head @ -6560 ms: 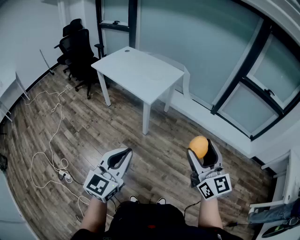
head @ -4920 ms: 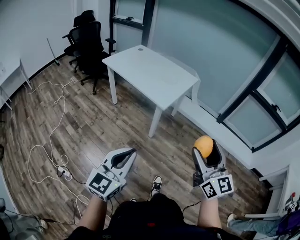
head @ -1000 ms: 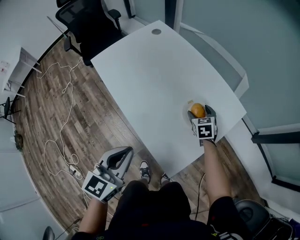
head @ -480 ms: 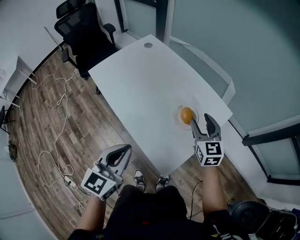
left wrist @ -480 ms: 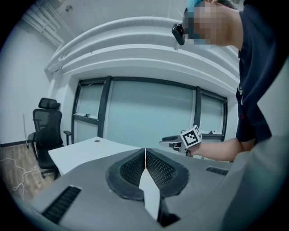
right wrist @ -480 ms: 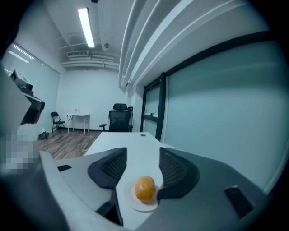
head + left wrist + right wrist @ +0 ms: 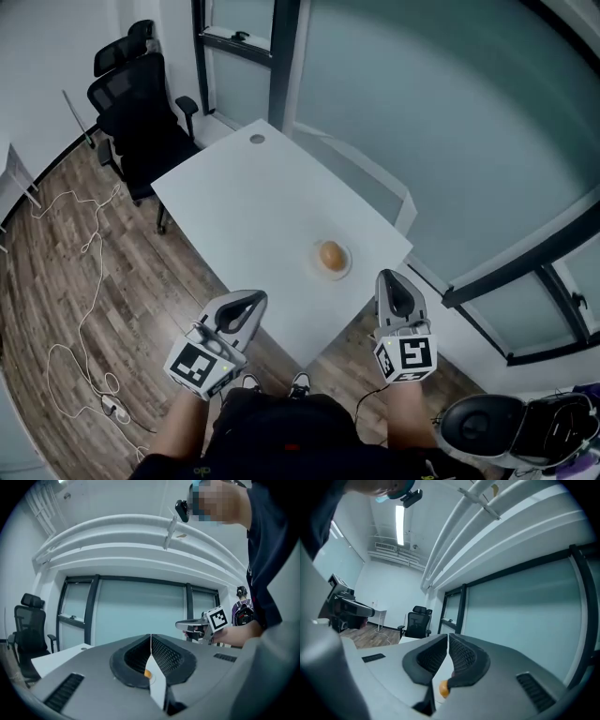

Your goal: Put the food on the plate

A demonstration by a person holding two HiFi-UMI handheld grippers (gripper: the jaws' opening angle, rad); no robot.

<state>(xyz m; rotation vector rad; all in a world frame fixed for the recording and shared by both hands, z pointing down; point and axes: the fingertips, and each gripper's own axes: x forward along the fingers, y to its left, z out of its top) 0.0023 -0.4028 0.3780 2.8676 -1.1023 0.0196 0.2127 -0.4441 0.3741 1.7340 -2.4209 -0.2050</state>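
**Two grippers shut and empty, food resting on the plate**

Both grippers are held low at the near corner of the white bench (image 7: 246, 208), off its surface and over the wooden floor (image 7: 58, 246). The left gripper (image 7: 251, 301) sits at the lower left of the head view. In its own view the two dark ribbed pads meet along one line with nothing between them. The right gripper (image 7: 391, 277) points toward the bench's right edge. Its jaws are closing, the pads already pressed together at the tips, and they hold nothing.

One round orange piece of food (image 7: 330, 255) lies on a small pale plate (image 7: 319, 270) near the right-hand edge of the bench. The food sits about in the plate's middle. The plate is nearly the same colour as the bench top, so its rim is hard to trace, and it seems to be shallow. Food and plate lie between the two grippers in the head view, beyond both and well apart from the left one. The right gripper is nearer but does not touch them.

Black office chairs (image 7: 133, 112) stand past the far left end of the bench. A light cable (image 7: 82, 251) trails across the floor. Frosted glass panels (image 7: 431, 122) in dark frames run along the far side.
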